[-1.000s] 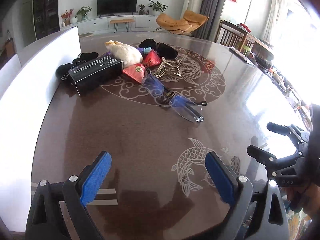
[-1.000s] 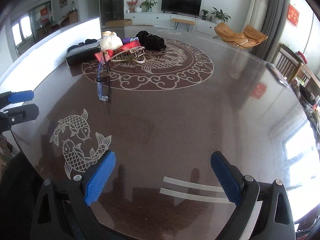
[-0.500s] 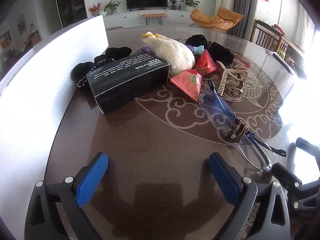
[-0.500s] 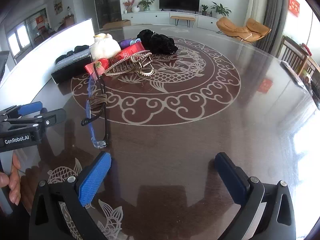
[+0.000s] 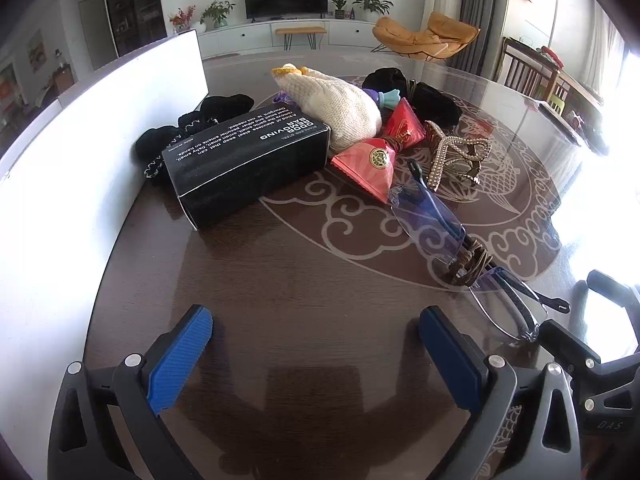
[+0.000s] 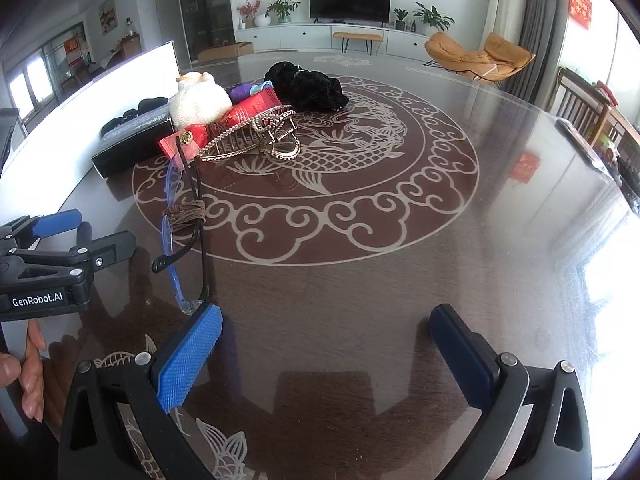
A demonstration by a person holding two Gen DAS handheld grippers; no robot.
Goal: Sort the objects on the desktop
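Observation:
A pile lies on the dark round table (image 5: 304,280): a black box (image 5: 248,164), a cream knitted pouch (image 5: 340,112), two red packets (image 5: 368,164), a rhinestone hair clip (image 5: 456,152) and black cloth items (image 5: 192,128). Blue-tinted glasses (image 5: 440,224) with a brown cord (image 5: 468,266) wound around them stretch toward me. My left gripper (image 5: 316,344) hangs open over bare table in front of the box. My right gripper (image 6: 326,340) is open too, and its left pad (image 6: 192,356) sits just beside the near end of the glasses (image 6: 180,232). Neither holds anything.
A white upright board (image 5: 60,160) runs along the table's left side. A black fuzzy pouch (image 6: 308,86) lies behind the hair clip (image 6: 256,136). In the right wrist view the left gripper (image 6: 100,228) and a hand (image 6: 28,364) show at the left edge. Chairs stand at the far right.
Both grippers have moved forward and lower toward the pile, so the box and the glasses now loom much closer. Over the last half second nothing has shifted.

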